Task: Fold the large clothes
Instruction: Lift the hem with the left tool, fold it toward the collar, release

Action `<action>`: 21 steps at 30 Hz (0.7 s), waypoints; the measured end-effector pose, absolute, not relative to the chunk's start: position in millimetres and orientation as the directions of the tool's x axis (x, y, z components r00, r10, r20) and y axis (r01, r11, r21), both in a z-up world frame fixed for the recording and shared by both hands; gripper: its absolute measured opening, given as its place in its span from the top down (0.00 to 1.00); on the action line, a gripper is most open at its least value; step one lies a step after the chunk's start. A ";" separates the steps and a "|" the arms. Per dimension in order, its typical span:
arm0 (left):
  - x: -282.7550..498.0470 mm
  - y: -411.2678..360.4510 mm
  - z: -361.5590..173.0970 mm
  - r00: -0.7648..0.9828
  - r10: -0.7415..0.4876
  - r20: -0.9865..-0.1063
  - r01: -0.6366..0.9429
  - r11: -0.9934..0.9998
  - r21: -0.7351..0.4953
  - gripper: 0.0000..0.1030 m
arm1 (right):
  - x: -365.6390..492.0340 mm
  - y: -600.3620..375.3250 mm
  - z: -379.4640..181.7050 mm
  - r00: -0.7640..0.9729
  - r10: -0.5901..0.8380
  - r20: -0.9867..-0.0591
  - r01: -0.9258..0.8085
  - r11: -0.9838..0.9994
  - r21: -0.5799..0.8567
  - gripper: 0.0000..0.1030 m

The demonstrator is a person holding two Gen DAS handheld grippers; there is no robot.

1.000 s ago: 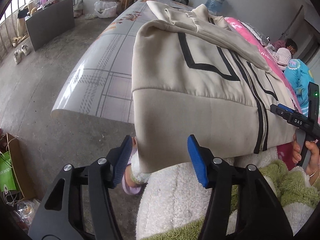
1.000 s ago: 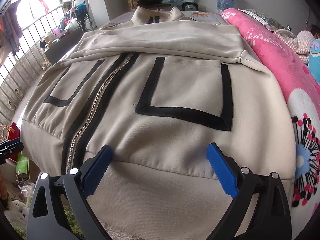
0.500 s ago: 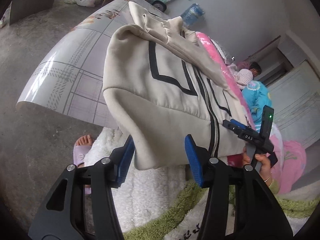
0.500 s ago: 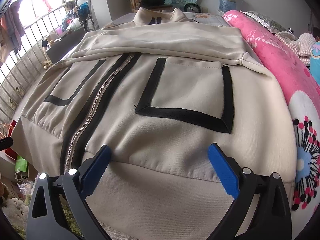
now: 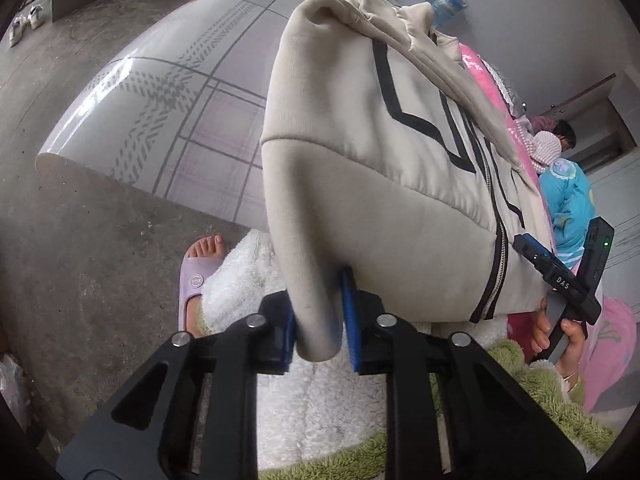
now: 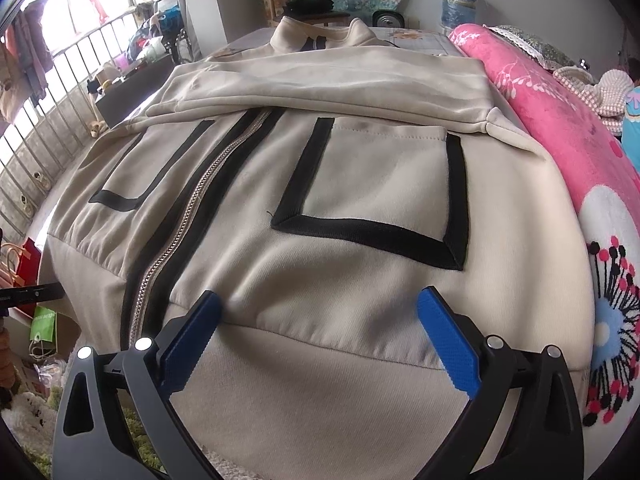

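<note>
Looking along your left gripper (image 5: 318, 320) in the left wrist view, you see its blue-padded jaws have just been closing and are now clenched on the bottom corner of the beige zip-up fleece jacket with black stripe trim (image 5: 384, 152); the ribbed hem bunches into a thick roll between the pads at the lower centre of the frame. The rest of the jacket lies on the glossy grey checked tabletop (image 5: 152, 112), which fills the upper left, and the hem hangs over its near edge. At the right edge of this frame your other hand (image 5: 560, 332) holds the black handle of the second tool just beside the zipper end.

In the right wrist view, your right gripper (image 6: 318, 336) stands with its jaws spread wide at the bottom of the frame, released and holding nothing; the jacket's hem band (image 6: 320, 368) lies between and beneath the blue pads, though you cannot tell whether they touch the cloth. The jacket fills the centre, sleeves already laid across the chest in the upper half, with a pink flowered blanket (image 6: 560, 128) along the right side.

You seem to be at the start of the bottom-to-top fold, one corner taken. Next you likely need to close the right jaws on the hem near the other corner, then lift both together evenly toward the collar, keeping the hem taut so it doesn't sag
</note>
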State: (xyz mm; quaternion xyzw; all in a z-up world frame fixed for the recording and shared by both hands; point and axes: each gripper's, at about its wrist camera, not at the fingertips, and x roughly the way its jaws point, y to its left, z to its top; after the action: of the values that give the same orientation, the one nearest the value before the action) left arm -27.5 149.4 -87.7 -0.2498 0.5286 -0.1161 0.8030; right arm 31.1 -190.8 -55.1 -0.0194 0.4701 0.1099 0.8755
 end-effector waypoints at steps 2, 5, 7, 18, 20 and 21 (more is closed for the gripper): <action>-30.0 143.8 -76.3 0.430 -0.419 -0.799 -0.040 0.876 -0.481 0.91 | 27.8 -193.1 -52.9 0.533 0.174 -0.828 -0.208 0.976 0.071 0.07; -34.8 137.2 -53.4 0.468 -0.404 -0.786 0.029 0.896 -0.443 0.94 | 17.7 -203.1 -44.5 0.544 0.183 -0.819 -0.192 0.977 0.091 0.07; -38.1 136.6 -37.4 0.502 -0.422 -0.755 0.067 0.889 -0.452 0.94 | 10.0 -211.6 -37.1 0.552 0.185 -0.813 -0.184 0.978 0.098 0.09; -20.0 117.6 -11.2 0.564 -0.410 -0.717 0.145 0.904 -0.403 0.95 | -44.4 -281.7 -11.9 0.539 0.070 -0.839 -0.008 0.997 0.078 0.26; -17.6 119.2 -13.7 0.561 -0.407 -0.721 0.140 0.905 -0.402 0.95 | -51.0 -289.8 -16.9 0.518 0.063 -0.853 0.016 0.996 0.084 0.30; -17.2 119.6 -14.2 0.560 -0.402 -0.724 0.140 0.907 -0.396 0.95 | -53.9 -292.5 -20.4 0.504 0.063 -0.861 0.028 0.996 0.090 0.33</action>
State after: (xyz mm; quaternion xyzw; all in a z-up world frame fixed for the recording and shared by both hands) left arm -17.2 119.6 -14.2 -0.1485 0.4424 -0.1557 0.8707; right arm -53.9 -292.5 -20.4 0.0461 0.4977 0.0101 0.8661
